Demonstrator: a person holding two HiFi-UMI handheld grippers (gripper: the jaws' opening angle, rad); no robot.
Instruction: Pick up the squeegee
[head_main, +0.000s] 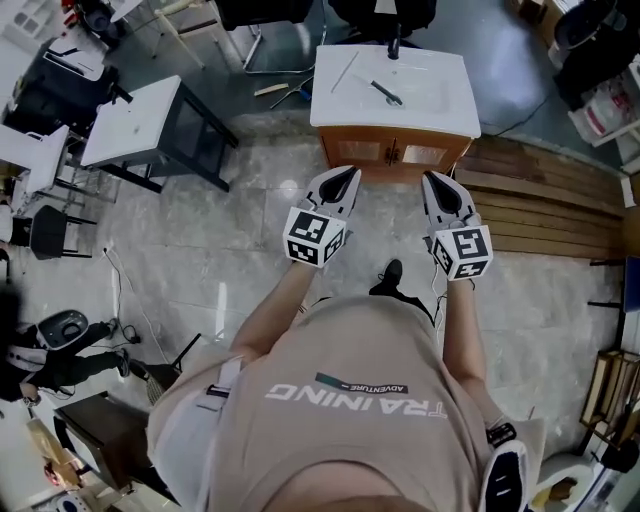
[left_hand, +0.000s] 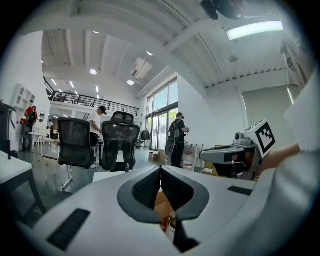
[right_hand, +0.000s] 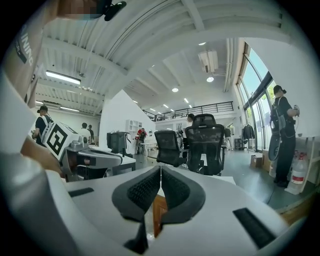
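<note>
In the head view a dark-handled squeegee (head_main: 386, 93) lies on the white sink top (head_main: 435, 110) of a wooden cabinet (head_main: 395, 152) straight ahead. A thin pale rod (head_main: 345, 71) lies to its left on the same top. My left gripper (head_main: 343, 180) and right gripper (head_main: 444, 190) are held side by side just short of the cabinet's front, both pointing at it and well clear of the squeegee. Each gripper's pads meet with nothing between them, as seen on the left gripper (left_hand: 160, 171) and the right gripper (right_hand: 160, 170) in their own views. The squeegee shows in neither gripper view.
A white table (head_main: 130, 120) on dark legs stands to the left. Wooden planks (head_main: 540, 200) lie on the floor to the right. Black office chairs (left_hand: 117, 142) and standing people (left_hand: 176, 137) are farther off in the hall. Cables trail on the floor at left.
</note>
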